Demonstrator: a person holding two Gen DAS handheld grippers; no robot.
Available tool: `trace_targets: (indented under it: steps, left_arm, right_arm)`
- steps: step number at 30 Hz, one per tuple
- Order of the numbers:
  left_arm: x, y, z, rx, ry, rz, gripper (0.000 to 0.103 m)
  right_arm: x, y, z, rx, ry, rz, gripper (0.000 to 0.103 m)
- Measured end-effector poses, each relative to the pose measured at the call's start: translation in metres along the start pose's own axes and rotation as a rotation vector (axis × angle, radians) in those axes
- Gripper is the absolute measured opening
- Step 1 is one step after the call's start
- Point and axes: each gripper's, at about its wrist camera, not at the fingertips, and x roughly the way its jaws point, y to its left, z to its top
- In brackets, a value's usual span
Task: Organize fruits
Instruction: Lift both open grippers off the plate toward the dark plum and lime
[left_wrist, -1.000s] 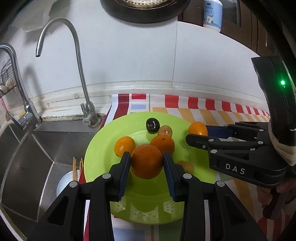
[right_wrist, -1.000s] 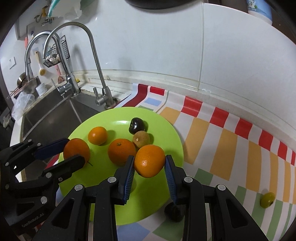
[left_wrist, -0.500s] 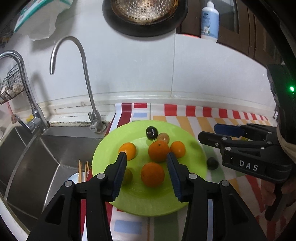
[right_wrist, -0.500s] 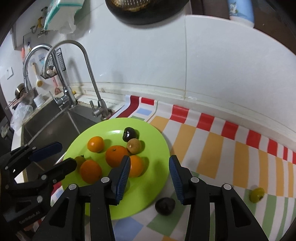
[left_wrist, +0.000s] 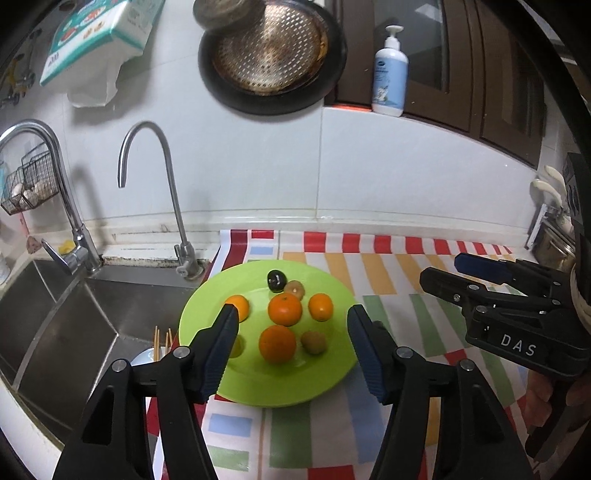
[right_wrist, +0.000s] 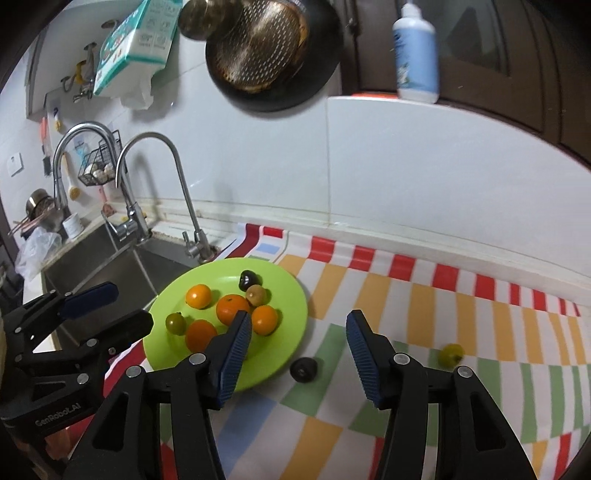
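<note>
1. A round, glossy green plate (left_wrist: 207, 314) on a striped cloth (right_wrist: 424, 295) holds smooth oranges (left_wrist: 277, 344).
2. Left gripper (left_wrist: 291, 343) and right gripper (right_wrist: 299, 350), with ribbed blue pads, gape wide and empty.
3. A dark fruit (right_wrist: 303, 369) lies off the plate.

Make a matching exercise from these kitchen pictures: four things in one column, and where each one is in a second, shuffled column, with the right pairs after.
Things:
1. dark fruit
2. small yellow fruit
3. pump bottle
4. chopsticks

Places:
A. on the ledge above the white wall tiles
B. in the sink, beside the green plate
C. on the striped mat, just off the plate's rim
D. on the striped mat, far to the right of the plate

Pairs: 1-C, 2-D, 3-A, 4-B
</note>
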Motion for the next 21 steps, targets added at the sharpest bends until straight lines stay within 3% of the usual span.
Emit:
trace_targets:
  steps: [3,12,21]
  left_arm:
    - [-0.009,-0.007,-0.001,0.009,-0.014,-0.003,0.066]
    - [-0.033,-0.027,-0.003,0.014,-0.045,-0.019,0.081]
    - [-0.038,-0.047,-0.008,-0.033,-0.044,-0.021,0.085]
  right_arm:
    - [-0.015,-0.005,-0.004,0.014,-0.017,-0.028,0.061]
    - [-0.050,-0.017,-0.015,0.040,-0.054,-0.082,0.064]
    - [-0.068,-0.035,-0.025,0.058,-0.065,-0.132,0.065]
